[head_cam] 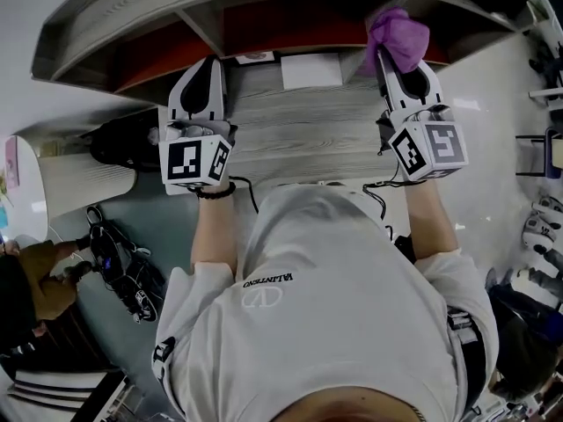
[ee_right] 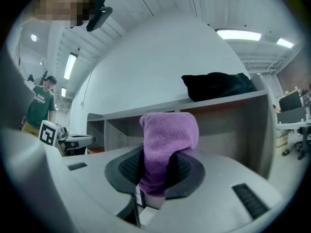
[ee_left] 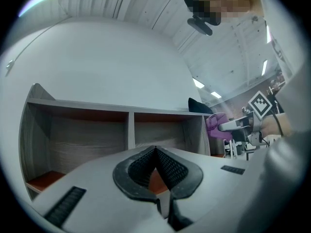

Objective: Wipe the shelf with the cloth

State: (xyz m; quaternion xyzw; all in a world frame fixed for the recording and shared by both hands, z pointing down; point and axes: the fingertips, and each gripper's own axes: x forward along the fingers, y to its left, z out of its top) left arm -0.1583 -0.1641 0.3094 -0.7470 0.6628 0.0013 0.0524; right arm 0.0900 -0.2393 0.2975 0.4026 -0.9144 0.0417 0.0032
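The right gripper [ee_right: 156, 165] clamped the purple cloth [ee_right: 168, 136], which stood between its jaws near the shelf [ee_right: 228, 130]. The left gripper [ee_left: 155, 153] was closed, empty.

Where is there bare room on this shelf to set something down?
Both compartments either side of the divider look bare in the left gripper view. The wood-grain surface nearer than the white sheet is open. Crowded: the right end, by the purple cloth and black bundle.

White wall [ee_left: 107, 62], pale glossy floor [head_cam: 493, 86], ceiling strip lights [ee_right: 238, 34], office chair [ee_right: 304, 141] far right.
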